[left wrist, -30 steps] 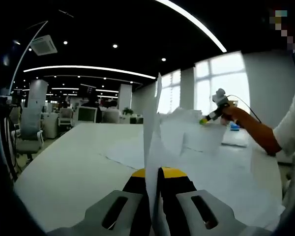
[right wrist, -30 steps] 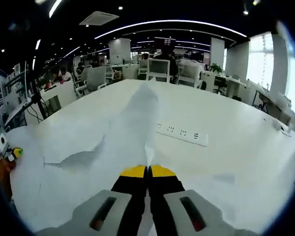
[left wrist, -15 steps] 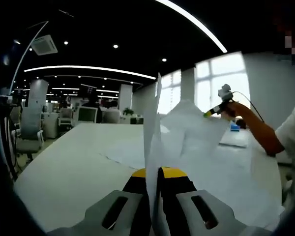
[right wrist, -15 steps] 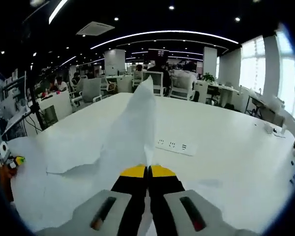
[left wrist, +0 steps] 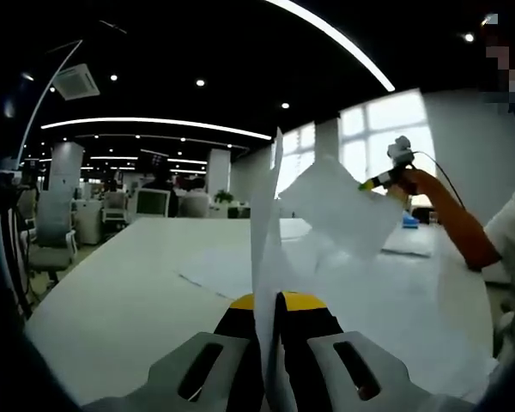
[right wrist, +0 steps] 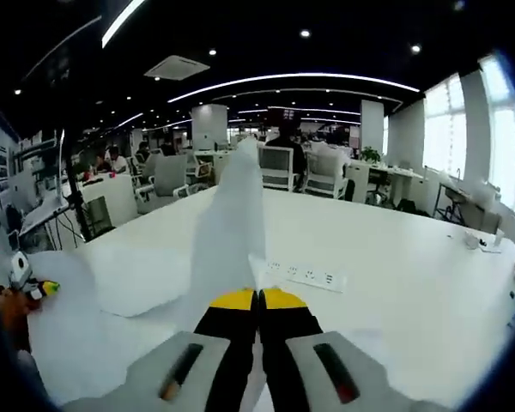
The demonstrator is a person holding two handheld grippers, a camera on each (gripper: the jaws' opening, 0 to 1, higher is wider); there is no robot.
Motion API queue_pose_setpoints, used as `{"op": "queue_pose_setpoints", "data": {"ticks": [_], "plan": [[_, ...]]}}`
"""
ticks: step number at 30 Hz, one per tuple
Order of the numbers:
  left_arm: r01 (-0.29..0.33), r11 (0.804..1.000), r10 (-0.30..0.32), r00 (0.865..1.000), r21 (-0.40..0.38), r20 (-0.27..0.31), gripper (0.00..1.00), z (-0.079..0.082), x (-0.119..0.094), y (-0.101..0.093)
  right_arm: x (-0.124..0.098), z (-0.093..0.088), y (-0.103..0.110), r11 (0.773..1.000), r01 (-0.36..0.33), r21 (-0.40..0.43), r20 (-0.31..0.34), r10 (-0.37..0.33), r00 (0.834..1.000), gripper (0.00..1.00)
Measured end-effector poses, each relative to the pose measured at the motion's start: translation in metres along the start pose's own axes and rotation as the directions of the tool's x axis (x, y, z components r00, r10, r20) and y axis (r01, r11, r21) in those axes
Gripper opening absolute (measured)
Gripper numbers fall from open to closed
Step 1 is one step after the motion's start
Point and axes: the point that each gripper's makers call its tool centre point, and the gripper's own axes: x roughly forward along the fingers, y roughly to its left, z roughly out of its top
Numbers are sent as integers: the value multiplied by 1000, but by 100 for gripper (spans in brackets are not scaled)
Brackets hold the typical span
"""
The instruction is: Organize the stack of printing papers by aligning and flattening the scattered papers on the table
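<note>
Both clamped shut on thin white printing paper: left tool (left wrist: pixel 270 302) pinching an upright sheet (left wrist: pixel 264 249), right tool (right wrist: pixel 257 298) lifting another sheet (right wrist: pixel 232 223) above loose papers (right wrist: pixel 86 318) on the white desk (right wrist: pixel 412 275).

Paper sheet (left wrist: pixel 264 249) seen edge-on between the jaws of the left gripper (left wrist: pixel 271 302); its faces can't be read. Person's sleeve (left wrist: pixel 513 232) cut off at the view's edge. Other sheet (right wrist: pixel 232 232) hides part of the power strip (right wrist: pixel 305 275); distant office desks blurred.
</note>
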Motion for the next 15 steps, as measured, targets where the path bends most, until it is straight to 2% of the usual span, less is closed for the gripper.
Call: {"op": "queue_pose_setpoints", "data": {"ticks": [7,15], "plan": [[-4,1000,4,1000,4,0,6,-1,1,0,-13,15,18,999,-45,-20,61,46,997,0],[-11,1000,11,1000,-11,2,6,-1,1,2,-11,21,35,994,-111,-9,89,111,990,0]]}}
